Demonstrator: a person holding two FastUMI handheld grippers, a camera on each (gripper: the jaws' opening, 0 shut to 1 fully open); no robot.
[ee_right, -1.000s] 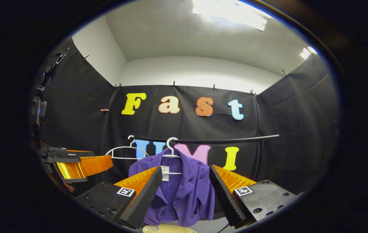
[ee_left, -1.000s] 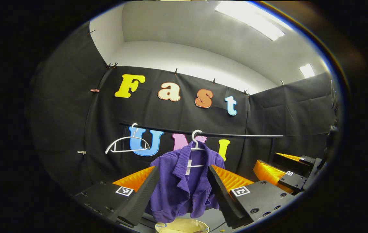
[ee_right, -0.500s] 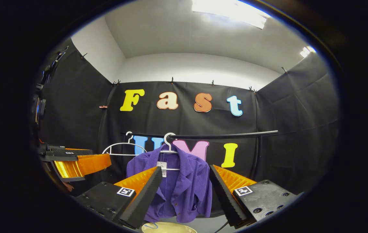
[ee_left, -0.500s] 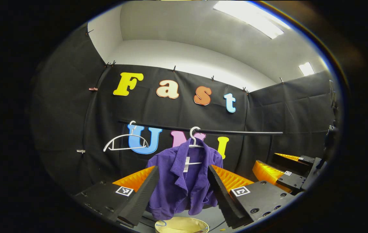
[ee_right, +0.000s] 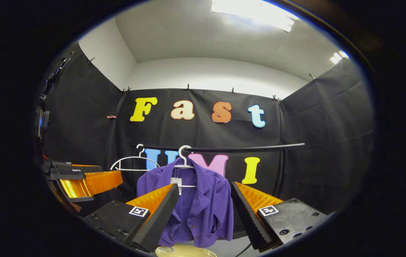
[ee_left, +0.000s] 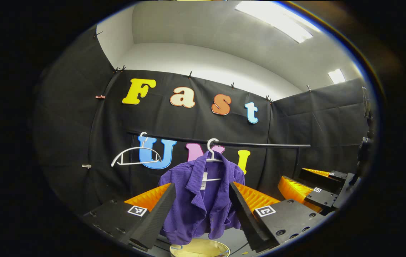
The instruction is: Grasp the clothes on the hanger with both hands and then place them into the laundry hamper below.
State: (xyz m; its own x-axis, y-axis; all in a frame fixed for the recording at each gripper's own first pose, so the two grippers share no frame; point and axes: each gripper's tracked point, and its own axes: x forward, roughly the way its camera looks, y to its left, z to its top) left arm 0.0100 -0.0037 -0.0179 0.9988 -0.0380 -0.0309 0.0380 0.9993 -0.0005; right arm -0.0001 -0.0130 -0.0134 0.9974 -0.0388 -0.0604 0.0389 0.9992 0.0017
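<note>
We see the purple jacket hanging on a white hanger hooked over the black rail. It is centred ahead of both grippers and nothing touches it. In the right gripper view the same jacket hangs from its hanger on the rail.

Left gripper: fingers spread wide, nothing between them, the jacket framed in the gap farther off. Right gripper: fingers likewise spread and empty, well short of the cloth. We also see the right gripper at the right edge of the left gripper view, and the left gripper at the left edge of the right gripper view.

A second, bare hanger hangs on the rail to the left of the jacket. The pale rim of the laundry hamper sits directly below the jacket, near the bottom of each view.
</note>
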